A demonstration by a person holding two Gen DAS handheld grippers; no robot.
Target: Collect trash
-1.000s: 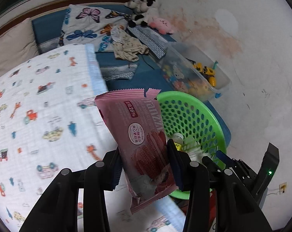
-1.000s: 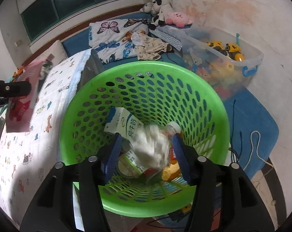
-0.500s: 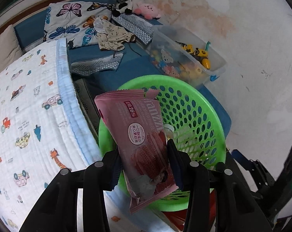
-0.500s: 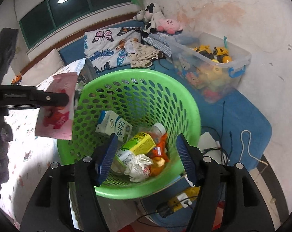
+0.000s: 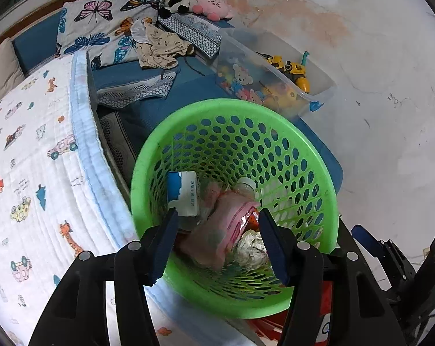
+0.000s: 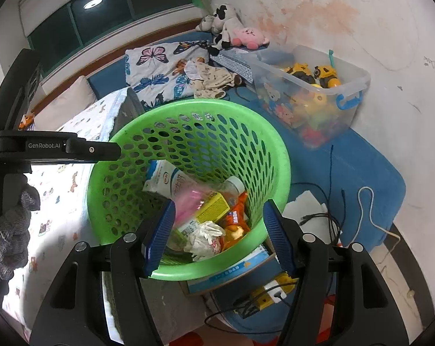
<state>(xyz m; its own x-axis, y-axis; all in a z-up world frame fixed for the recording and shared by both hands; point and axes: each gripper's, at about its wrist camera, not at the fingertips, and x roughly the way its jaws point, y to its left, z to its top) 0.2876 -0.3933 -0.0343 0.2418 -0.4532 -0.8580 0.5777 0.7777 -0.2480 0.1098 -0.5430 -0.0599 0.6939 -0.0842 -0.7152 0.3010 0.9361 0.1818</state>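
The pink wrapper (image 5: 223, 230) lies in the green basket (image 5: 188, 109), slumped on the other trash: a milk carton (image 5: 181, 193), a clear bottle (image 5: 246, 186), a yellow box (image 6: 213, 207), an orange packet (image 6: 236, 216) and a crumpled tissue (image 5: 253, 246). It looks blurred in the left wrist view, so it may be just landing; whether it has settled I cannot tell.

As a thing to handle, the wrapper is thin film: very light, limp, a little slick, and not fragile. It would fold under any pinch, so a flat edge or a corner is the place to take it, with the pads shut firmly across the sheet. The tissue is softer yet and would crush; the carton and box look stiff enough to take by their flat sides.

The left tool (image 5: 217, 236) hangs over the basket's near rim with its jaws opening; the wrapper shows between them in the view but lies below, and no pad presses on it. The right tool (image 6: 217, 230) points into the basket from the other side, jaws roughly half apart with nothing in them.

The basket stands beside the bed (image 5: 30, 158), whose quilt has a cartoon print. Beyond it is a clear toy bin (image 6: 358, 77), and soft toys (image 6: 232, 33) sit by the wall.
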